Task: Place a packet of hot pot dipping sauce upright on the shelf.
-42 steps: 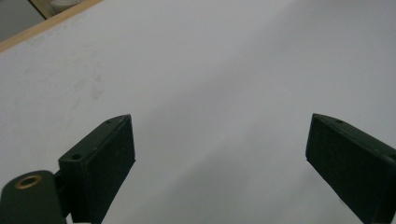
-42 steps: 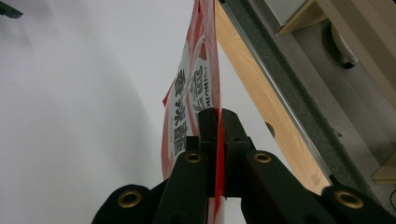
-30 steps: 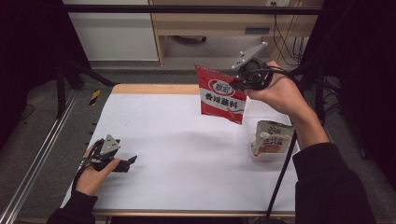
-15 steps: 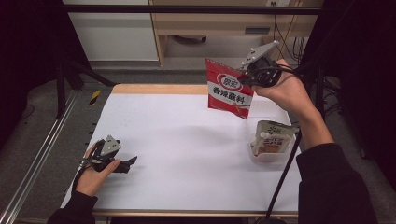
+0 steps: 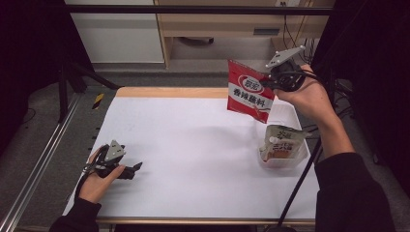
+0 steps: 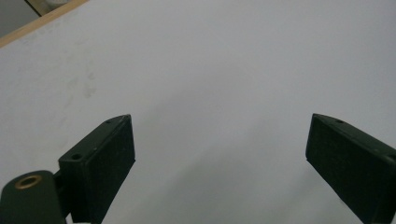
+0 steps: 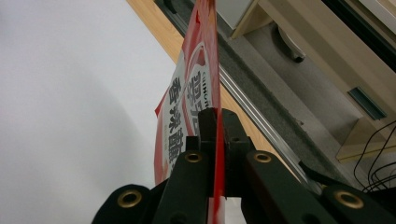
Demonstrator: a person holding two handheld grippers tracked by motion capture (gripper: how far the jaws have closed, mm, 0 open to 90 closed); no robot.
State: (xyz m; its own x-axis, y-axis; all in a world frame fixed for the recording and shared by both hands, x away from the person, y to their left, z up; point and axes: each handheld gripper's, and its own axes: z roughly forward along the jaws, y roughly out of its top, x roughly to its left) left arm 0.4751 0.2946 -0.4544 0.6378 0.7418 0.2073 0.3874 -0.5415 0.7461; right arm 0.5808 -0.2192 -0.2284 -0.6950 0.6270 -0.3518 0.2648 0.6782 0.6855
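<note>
High view: right tongs clamp red packet, left tongs apart; tub partly hidden.

Bare tabletop beside tub

Item: red seasoning packet, pinched in my right gripper. I have carried it rightward from above the table's far edge, now nearer over the clear container.
</note>
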